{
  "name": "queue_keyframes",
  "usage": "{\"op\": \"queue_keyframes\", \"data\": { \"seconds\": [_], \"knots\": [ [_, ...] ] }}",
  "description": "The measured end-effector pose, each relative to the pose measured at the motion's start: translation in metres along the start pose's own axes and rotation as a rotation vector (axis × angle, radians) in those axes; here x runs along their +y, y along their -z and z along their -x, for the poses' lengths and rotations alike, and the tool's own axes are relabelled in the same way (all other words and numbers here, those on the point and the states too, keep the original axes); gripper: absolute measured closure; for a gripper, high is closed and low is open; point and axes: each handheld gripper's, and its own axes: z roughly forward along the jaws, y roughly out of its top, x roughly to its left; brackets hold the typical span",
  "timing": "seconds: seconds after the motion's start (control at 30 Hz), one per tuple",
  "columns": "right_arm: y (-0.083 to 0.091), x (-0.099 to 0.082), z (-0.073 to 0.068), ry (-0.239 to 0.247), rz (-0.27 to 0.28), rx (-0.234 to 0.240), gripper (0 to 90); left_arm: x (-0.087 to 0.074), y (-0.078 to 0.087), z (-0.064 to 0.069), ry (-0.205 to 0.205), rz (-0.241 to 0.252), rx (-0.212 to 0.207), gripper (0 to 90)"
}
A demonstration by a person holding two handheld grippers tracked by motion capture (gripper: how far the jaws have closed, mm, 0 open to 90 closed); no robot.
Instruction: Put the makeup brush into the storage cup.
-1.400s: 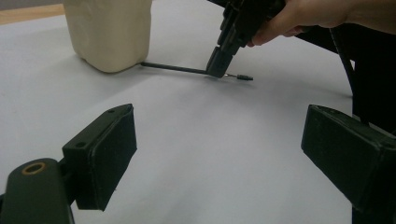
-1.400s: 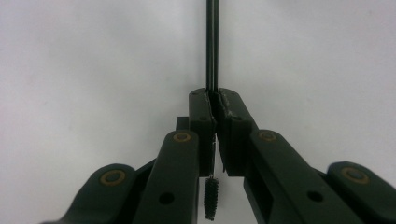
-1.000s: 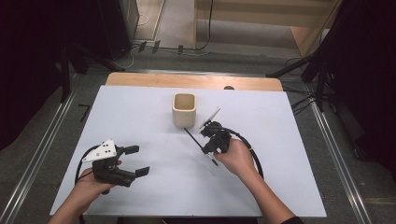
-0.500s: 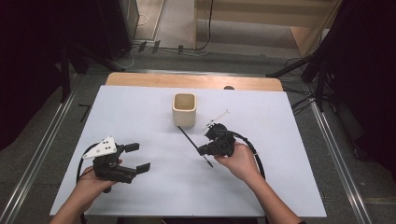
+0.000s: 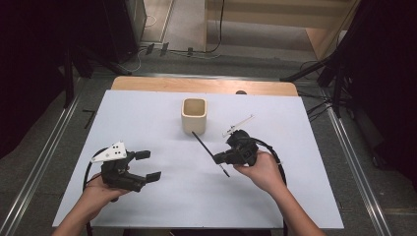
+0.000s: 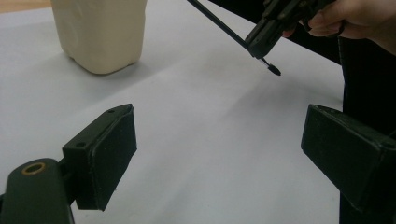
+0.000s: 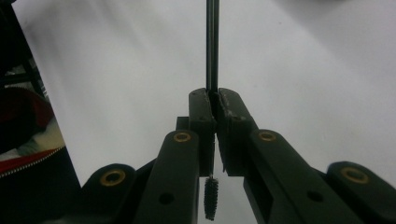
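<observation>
A cream square cup (image 5: 194, 115) stands upright at the table's middle back, and it also appears as the cup (image 6: 100, 32) in the left gripper view. My right gripper (image 5: 218, 158) is shut on a thin black brush (image 5: 204, 146), lifted off the white table just right of the cup. The shaft (image 7: 212, 46) runs forward from the pinched pads, and the small bristle tip (image 7: 210, 198) pokes out behind them. My left gripper (image 5: 149, 165) rests low at the front left, open, with nothing between its jaws. From there I see the right gripper (image 6: 261, 39) and the brush tip (image 6: 273, 70).
The white table top (image 5: 147, 118) has a wooden strip (image 5: 201, 86) along its far edge. Metal rails (image 5: 46, 162) run along the floor on both sides. Dark stand legs (image 5: 314, 73) are at the back right. A black cable (image 5: 275, 152) loops behind my right hand.
My right gripper has drifted to the right and a little toward me with the brush still pinched. The left gripper has stayed in place.
</observation>
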Motion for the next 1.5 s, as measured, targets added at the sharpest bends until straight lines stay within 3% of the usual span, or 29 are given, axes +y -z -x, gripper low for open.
{"op": "queue_keyframes", "data": {
  "seconds": [0.1,0.17,0.4,0.6,0.63,0.8,0.87,1.1,1.2,1.5],
  "knots": [
    [0.003,-0.003,-0.002,0.002,0.000,0.009,86.9,0.001,-0.002,0.000,0.001,-0.014,-0.009,10.6],
    [0.005,-0.008,-0.003,0.019,-0.005,0.016,86.9,0.001,-0.006,0.000,-0.003,-0.045,-0.046,10.6],
    [0.008,-0.018,-0.006,0.062,-0.035,0.024,86.9,0.007,-0.016,0.005,-0.022,-0.094,-0.060,10.7],
    [0.010,-0.021,-0.006,0.088,-0.078,0.045,86.9,0.013,-0.024,0.009,-0.071,-0.148,-0.066,10.6],
    [0.010,-0.021,-0.006,0.123,-0.105,0.038,86.9,0.016,-0.026,0.010,-0.071,-0.154,-0.076,10.7],
    [0.010,-0.016,-0.009,0.165,-0.145,0.041,86.9,0.023,-0.033,0.012,-0.091,-0.173,-0.082,10.6],
    [0.009,-0.012,-0.012,0.192,-0.184,0.040,86.9,0.030,-0.036,0.013,-0.106,-0.175,-0.094,10.6],
    [0.008,-0.006,-0.009,0.244,-0.235,0.070,86.9,0.040,-0.044,0.010,-0.103,-0.190,-0.118,10.7],
    [0.007,-0.004,-0.008,0.245,-0.252,0.080,86.9,0.042,-0.048,0.010,-0.093,-0.197,-0.125,10.6],
    [-0.001,0.008,-0.014,0.333,-0.338,0.091,86.9,0.048,-0.059,0.014,-0.121,-0.235,-0.157,10.6]
  ]
}}
